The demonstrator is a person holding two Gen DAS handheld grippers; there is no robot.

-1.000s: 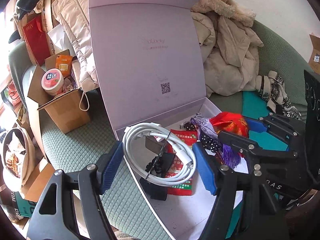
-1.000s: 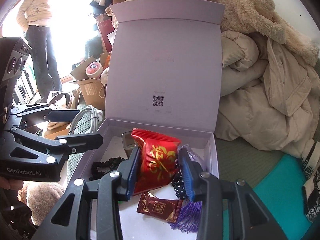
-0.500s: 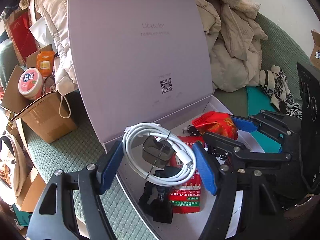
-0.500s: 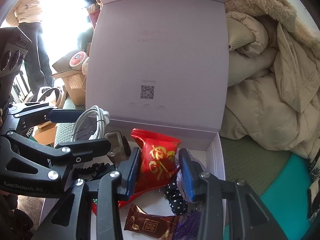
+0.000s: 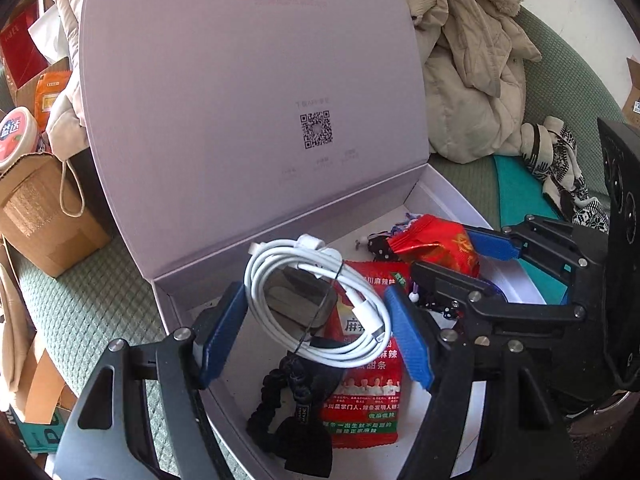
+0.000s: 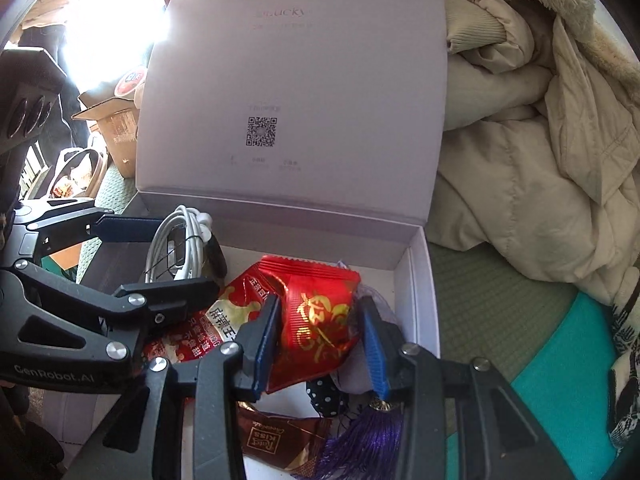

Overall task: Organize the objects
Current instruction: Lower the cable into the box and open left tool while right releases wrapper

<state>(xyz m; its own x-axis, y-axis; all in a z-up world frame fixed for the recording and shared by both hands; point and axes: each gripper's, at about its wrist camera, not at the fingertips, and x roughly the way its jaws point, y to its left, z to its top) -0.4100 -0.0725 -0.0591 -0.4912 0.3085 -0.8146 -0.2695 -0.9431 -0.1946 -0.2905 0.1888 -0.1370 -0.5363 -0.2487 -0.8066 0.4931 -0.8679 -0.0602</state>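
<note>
Box (image 5: 436,196) open on green quilted sofa (image 5: 92,300) — coats (image 6: 520,160), cardboard clutter (image 5: 44,216)

I count one open lilac box (image 5: 248,80). In it I see one coiled white cable (image 5: 320,304), three red snack packets, one brown candy wrapper (image 6: 280,440), one black hair tie (image 5: 296,404) and one purple tassel (image 6: 360,444). Beside it there is one brown paper bag (image 5: 40,216). My grippers are two.

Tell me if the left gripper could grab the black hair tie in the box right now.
Probably not as things stand: the left gripper is closed on the coiled white cable, which hangs right above the black hair tie. The cable would need setting down first; nothing else blocks the way.
</note>
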